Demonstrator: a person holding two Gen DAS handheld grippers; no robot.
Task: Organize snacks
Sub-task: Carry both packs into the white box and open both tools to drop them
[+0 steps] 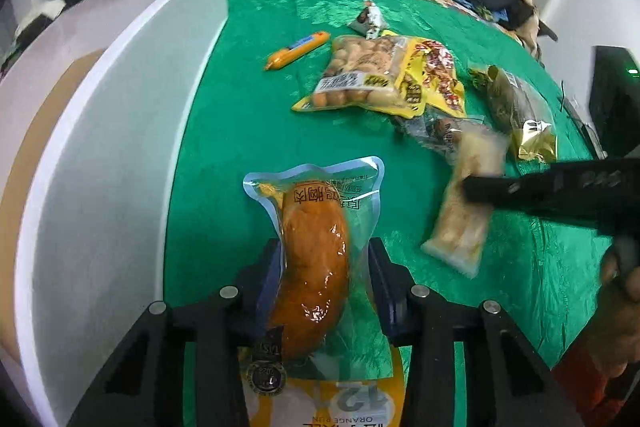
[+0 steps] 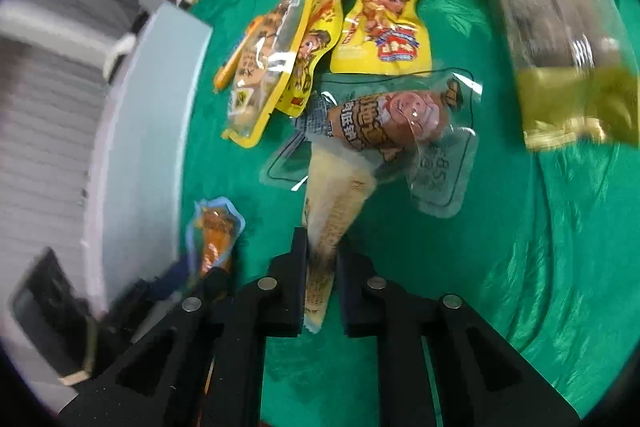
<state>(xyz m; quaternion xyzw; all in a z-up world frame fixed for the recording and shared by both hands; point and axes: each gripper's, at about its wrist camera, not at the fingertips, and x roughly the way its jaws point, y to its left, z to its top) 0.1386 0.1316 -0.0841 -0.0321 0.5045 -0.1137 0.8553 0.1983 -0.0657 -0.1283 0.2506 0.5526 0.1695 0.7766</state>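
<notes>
On the green cloth lies a clear pouch with an orange-brown meat piece (image 1: pixel 316 259). It fills the gap of my left gripper (image 1: pixel 324 251), whose pads sit against its sides. The same pouch (image 2: pixel 216 227) shows small and blurred in the right wrist view. My right gripper (image 2: pixel 322 243) is shut on the near end of a pale yellow snack pack (image 2: pixel 336 195). From the left wrist view that pack (image 1: pixel 460 227) is blurred, with the right gripper (image 1: pixel 472 185) reaching in from the right.
A tall white box (image 1: pixel 120 115) stands along the cloth's left side. Farther out lie an orange sausage stick (image 1: pixel 298 49), yellow snack packs (image 1: pixel 360 75), a clear-wrapped sausage (image 2: pixel 388 119), a gold-ended dark pack (image 1: pixel 516 107) and a small wrapper (image 1: pixel 370 19). Bags and cloth clutter the back edge.
</notes>
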